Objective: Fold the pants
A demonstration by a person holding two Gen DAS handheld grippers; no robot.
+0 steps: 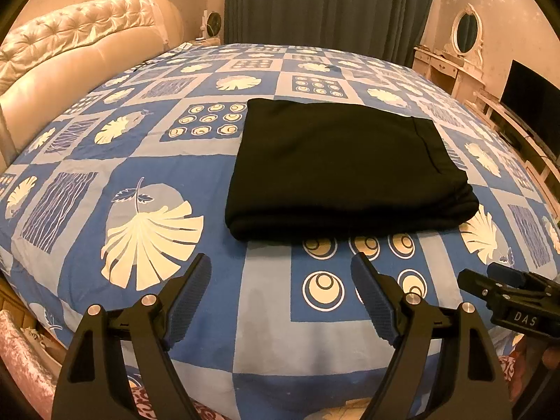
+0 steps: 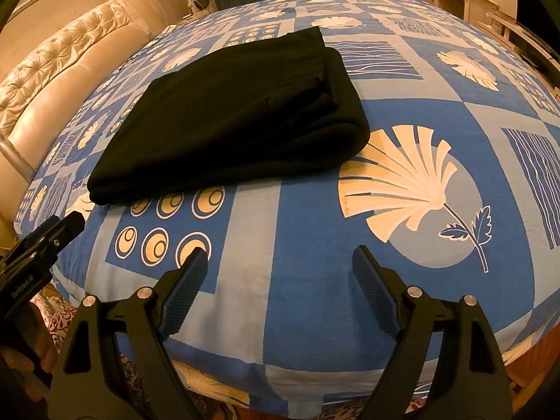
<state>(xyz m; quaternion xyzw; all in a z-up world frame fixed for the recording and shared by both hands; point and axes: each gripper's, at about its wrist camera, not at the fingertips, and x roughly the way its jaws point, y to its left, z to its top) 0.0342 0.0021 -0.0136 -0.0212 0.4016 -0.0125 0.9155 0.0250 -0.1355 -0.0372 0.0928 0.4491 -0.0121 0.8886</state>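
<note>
lying folded on the bedspread, black pants sit at twelve o'clock of both wide-open, empty grippers, left and right.

A bed spread with a blue patchwork cover of leaf and circle prints carries black pants, folded into a flat rectangle, near its middle.

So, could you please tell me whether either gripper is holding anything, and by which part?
Nothing is held. The left gripper and right gripper are open over the bed, short of the folded pants.
</note>
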